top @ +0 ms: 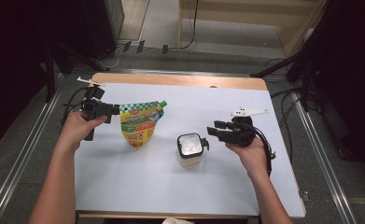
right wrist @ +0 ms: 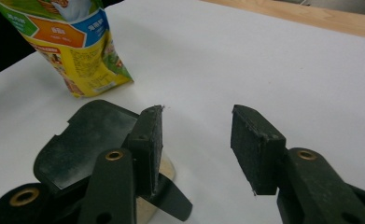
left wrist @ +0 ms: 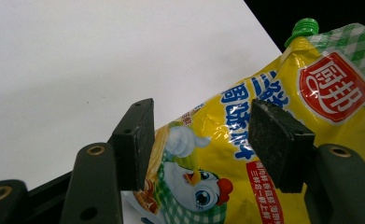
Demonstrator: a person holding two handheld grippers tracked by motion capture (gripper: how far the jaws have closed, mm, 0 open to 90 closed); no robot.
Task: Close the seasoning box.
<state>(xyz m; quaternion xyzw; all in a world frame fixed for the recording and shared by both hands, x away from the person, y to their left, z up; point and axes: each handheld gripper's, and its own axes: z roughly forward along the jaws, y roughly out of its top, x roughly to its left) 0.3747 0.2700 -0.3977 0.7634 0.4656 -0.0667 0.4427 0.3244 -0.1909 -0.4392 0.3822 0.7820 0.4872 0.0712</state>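
Yellow sauce pouch [top: 140, 123] flat on white bench [top: 124, 177], left gripper [top: 115, 110] jaws wide at its edge, right gripper [top: 210, 131] jaws wide beside black-lidded jar [top: 190, 148].

In the left gripper view the pouch [left wrist: 273, 140] runs off the right and bottom edges. In the right gripper view the jar [right wrist: 164, 170] hides behind the jaw, its contents unclear.

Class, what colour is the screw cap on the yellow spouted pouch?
Green; the screw cap shows best in the left gripper view.
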